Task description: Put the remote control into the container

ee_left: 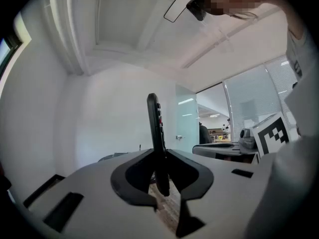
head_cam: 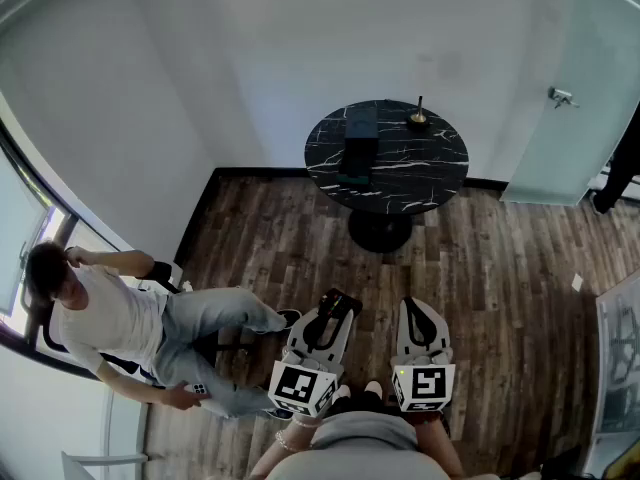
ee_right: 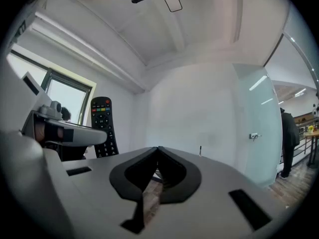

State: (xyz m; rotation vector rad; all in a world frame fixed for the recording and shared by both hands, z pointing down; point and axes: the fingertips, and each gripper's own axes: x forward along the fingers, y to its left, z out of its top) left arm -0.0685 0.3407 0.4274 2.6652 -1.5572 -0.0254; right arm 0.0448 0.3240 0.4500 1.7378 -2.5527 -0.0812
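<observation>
So, the carry step, I reckon: the remote [ee_left: 155,128] is already picked up and hasn't reached the container yet. The left gripper [head_cam: 335,310] is clamped on it near its lower end, with the remote standing upright and edge-on between the jaws, and most of its length sticks up past the tips. The right gripper [ee_right: 158,151] is closed with nothing in it, and its jaw tips meet. It's held just beside the left one, and both are low in front of the person's body.

The container [head_cam: 360,140] looks like a dark box sitting on the round black table [head_cam: 420,173], well apart from the grippers across a stretch of wood floor [head_cam: 500,268]. I can't tell from here whether its top is open.

For the next move, my guess is to walk up to the table, bring the left gripper over the box, tip the remote so it goes in lengthwise, then let go. The empty right gripper could steady the box if it slides. The remote is only held at one end, so it might swing on the way.

Here's the count:
- 1 remote
- 1 container
- 1 table, with 1 small brass dish [head_cam: 418,118] that has a thin stick in it
- 2 grippers
- 2 other people: one seated [head_cam: 120,318] on the left, and one partly in view by the glass door [head_cam: 620,168]
</observation>
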